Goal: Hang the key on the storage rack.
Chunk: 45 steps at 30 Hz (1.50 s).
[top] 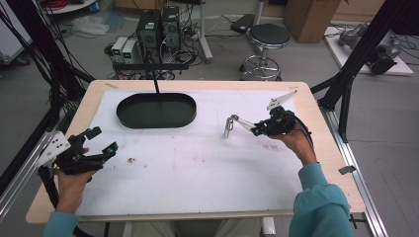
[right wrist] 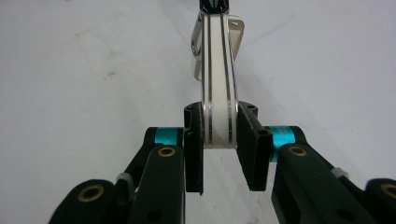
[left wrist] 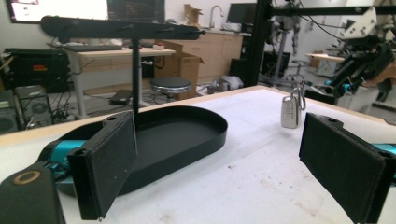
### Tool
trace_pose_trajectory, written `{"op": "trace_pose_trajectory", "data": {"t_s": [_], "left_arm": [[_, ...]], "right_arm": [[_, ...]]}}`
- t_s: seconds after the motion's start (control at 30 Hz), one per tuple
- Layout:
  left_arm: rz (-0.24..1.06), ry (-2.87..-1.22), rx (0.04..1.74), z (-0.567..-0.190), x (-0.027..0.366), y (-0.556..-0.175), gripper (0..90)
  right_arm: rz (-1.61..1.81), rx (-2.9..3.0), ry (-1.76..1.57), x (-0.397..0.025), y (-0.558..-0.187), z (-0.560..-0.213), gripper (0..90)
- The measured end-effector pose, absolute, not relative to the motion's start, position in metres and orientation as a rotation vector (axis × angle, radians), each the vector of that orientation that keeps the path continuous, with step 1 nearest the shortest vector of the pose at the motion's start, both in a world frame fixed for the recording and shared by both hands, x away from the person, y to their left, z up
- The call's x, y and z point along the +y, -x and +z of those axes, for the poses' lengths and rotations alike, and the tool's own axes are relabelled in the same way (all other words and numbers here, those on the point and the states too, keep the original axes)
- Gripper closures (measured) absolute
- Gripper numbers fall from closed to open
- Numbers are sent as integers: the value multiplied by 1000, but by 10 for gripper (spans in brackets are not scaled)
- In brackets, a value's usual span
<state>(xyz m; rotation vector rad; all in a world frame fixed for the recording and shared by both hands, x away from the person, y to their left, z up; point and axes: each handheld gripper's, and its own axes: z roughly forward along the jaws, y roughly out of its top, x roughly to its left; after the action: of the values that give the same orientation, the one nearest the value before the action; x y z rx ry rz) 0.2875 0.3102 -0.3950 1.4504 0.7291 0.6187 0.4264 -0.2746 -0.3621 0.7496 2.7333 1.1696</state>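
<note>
Holding a white key fob [right wrist: 217,93] edge-on, your right gripper [top: 255,129] has its jaws closed on the fob's lower end, above the right half of the bench [top: 197,163]. A metal ring [top: 229,126] hangs at the fob's far end. No writing is legible. Your left gripper [top: 101,140], jaws wide apart, holds nothing, near the black oval tray [top: 156,109].

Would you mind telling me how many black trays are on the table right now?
1. The black tray sits at the far left part of the table, under a stand, left of the key fob that the right tool holds.
</note>
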Motion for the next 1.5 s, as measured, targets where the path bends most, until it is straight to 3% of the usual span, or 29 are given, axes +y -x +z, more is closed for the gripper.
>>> {"op": "trace_pose_trajectory", "data": {"t_s": [0.67, 0.97, 1.5], "left_arm": [[412, -1644, 490, -345, 260, -321, 86], [375, -1723, 454, -338, 243, -336, 51], [249, -1840, 332, -330, 194, -357, 51]], "right_arm": [[1315, 2757, -439, -211, -411, -331, 745], [1358, 2790, -307, -181, -404, -323, 745], [1358, 2821, -251, -165, -397, -322, 748]]}}
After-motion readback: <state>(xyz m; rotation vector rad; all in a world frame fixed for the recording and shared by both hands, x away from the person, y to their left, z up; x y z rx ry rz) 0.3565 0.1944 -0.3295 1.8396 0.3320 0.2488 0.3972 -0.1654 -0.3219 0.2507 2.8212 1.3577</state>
